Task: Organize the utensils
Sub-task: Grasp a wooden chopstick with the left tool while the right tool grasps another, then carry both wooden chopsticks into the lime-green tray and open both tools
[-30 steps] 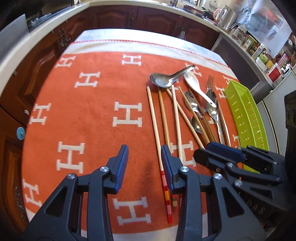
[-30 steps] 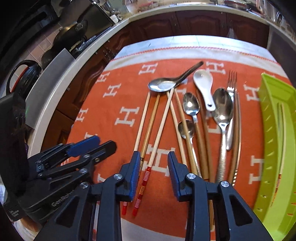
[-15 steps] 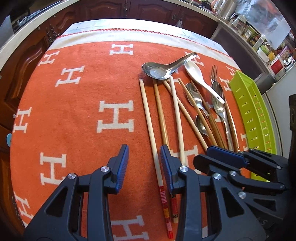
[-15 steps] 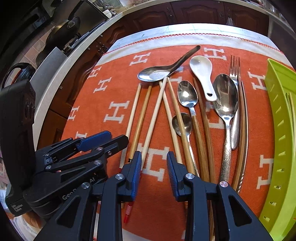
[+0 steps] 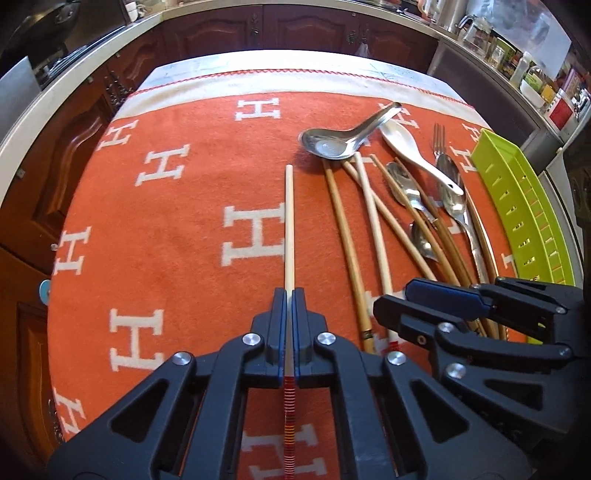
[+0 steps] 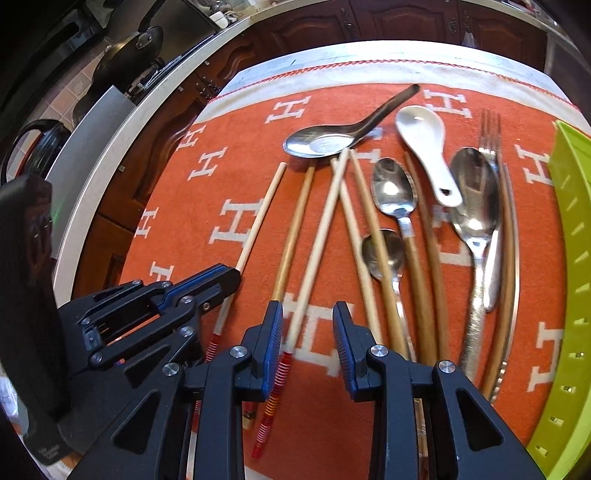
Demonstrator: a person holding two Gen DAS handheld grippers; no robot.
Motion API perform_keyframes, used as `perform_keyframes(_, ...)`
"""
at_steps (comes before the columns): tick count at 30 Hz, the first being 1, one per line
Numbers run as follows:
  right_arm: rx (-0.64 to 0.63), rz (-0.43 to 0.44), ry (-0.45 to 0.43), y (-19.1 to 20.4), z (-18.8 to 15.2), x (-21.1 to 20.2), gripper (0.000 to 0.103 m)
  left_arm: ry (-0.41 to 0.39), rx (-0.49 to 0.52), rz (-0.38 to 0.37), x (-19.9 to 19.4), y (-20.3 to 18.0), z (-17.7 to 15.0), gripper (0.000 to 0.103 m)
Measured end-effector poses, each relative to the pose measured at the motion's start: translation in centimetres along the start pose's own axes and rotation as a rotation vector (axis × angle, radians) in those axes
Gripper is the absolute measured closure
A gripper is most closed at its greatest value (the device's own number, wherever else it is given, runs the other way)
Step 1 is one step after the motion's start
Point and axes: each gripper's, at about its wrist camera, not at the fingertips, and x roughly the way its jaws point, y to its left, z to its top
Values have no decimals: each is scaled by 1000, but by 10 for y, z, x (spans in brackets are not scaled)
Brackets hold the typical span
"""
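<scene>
My left gripper [image 5: 289,295] is shut on a pale chopstick [image 5: 289,221] with a red-striped end, the leftmost of the row; it also shows in the right wrist view [image 6: 258,218]. My right gripper [image 6: 307,317] is open, its jaws either side of a second pale red-striped chopstick [image 6: 317,236]. Several more chopsticks, a steel soup spoon [image 6: 321,142], a white ceramic spoon [image 6: 424,147], metal spoons [image 6: 393,188] and a fork [image 6: 491,133] lie on the orange cloth [image 5: 166,229]. A green tray [image 5: 517,199] stands at the right.
The cloth covers a table whose white far edge [image 5: 295,62] shows. Dark wooden cabinets [image 5: 277,26] and a counter with jars [image 5: 517,59] stand behind. A pan [image 6: 129,55] sits on a stove at the left.
My left gripper has shut on the leftmost chopstick and shifted it left, apart from the others. My right gripper has moved forward over the second striped chopstick, still open.
</scene>
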Motion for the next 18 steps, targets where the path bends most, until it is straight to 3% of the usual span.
perform_keyframes(7,-115,-136,-52,30,-5,6,77,-7,-55,14,-11,19,-6,103)
perform_keyframes(8,-121,-136,-57,32,-6,6,80,-12,-61,14,-15,21,-6,103)
perform_keyframes(10,-110,-138,-48,32,-7,8,96,-22,-72,6,-23,23,-6,103)
perform_keyframes(18,-2,-41,-40,15,-15,-14,99,-78,-84,-29,-67,18,-9,103)
